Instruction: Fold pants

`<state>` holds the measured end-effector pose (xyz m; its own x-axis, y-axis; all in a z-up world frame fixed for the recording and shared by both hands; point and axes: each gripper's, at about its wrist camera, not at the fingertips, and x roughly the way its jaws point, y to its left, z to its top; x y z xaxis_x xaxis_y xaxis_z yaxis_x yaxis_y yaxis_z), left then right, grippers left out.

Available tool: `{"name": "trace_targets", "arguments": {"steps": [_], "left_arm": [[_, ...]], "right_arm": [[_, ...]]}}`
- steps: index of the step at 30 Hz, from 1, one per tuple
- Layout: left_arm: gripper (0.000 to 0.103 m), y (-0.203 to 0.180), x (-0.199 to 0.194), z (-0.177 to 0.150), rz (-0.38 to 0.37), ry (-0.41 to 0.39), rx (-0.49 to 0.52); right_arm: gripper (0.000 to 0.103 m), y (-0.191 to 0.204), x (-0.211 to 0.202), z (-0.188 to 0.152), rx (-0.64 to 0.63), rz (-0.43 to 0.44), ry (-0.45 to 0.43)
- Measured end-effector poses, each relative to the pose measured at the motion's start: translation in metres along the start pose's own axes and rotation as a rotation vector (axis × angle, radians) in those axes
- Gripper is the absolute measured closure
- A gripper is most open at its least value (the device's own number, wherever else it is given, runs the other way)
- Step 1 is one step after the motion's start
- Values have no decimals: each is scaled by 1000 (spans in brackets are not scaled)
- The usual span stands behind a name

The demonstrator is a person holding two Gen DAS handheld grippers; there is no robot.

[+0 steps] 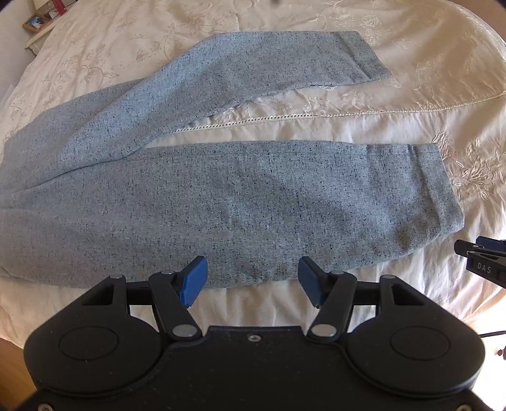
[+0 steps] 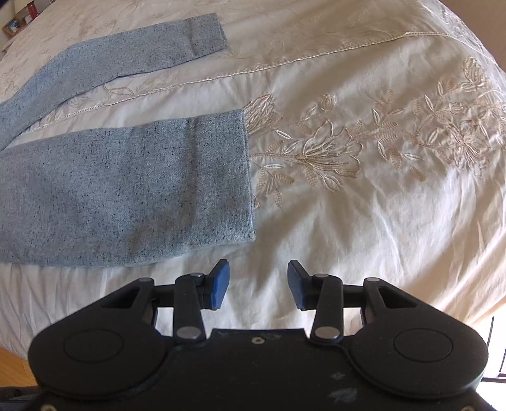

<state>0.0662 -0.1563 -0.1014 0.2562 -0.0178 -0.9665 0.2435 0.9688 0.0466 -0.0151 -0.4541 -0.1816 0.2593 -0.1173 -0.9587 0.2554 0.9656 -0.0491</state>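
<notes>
Light blue speckled pants (image 1: 196, 202) lie flat on a cream embroidered bedspread (image 1: 395, 104), legs spread in a V toward the right. The near leg's hem (image 1: 442, 189) is at the right, the far leg's hem (image 1: 363, 57) at the top. My left gripper (image 1: 253, 279) is open and empty, just above the near leg's lower edge. My right gripper (image 2: 257, 283) is open and empty over bare bedspread, just right of the near leg's hem corner (image 2: 249, 234); it also shows at the right edge of the left wrist view (image 1: 480, 256). The far leg (image 2: 126, 53) lies at the upper left.
The bedspread (image 2: 348, 151) has raised floral embroidery and a stitched seam running across. A bedside shelf with a framed picture (image 1: 34, 22) and small items stands at the far left. Wooden floor (image 2: 12, 363) shows past the bed's near edge.
</notes>
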Motion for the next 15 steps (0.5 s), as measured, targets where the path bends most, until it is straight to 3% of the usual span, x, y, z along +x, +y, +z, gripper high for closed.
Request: {"name": "trace_targets", "arguments": {"steps": [11,13,15], "left_arm": [[38,1,3,-7,71,19,-157],[38,4,3,-9,80,18,-181],[38,7,4,-11,85,19,-200]], "right_arm": [[60,-14,38,60,-60,148,34],[59,-18,40,63,-46,196,52],[65,-21,40,66,-37,283,86]]}}
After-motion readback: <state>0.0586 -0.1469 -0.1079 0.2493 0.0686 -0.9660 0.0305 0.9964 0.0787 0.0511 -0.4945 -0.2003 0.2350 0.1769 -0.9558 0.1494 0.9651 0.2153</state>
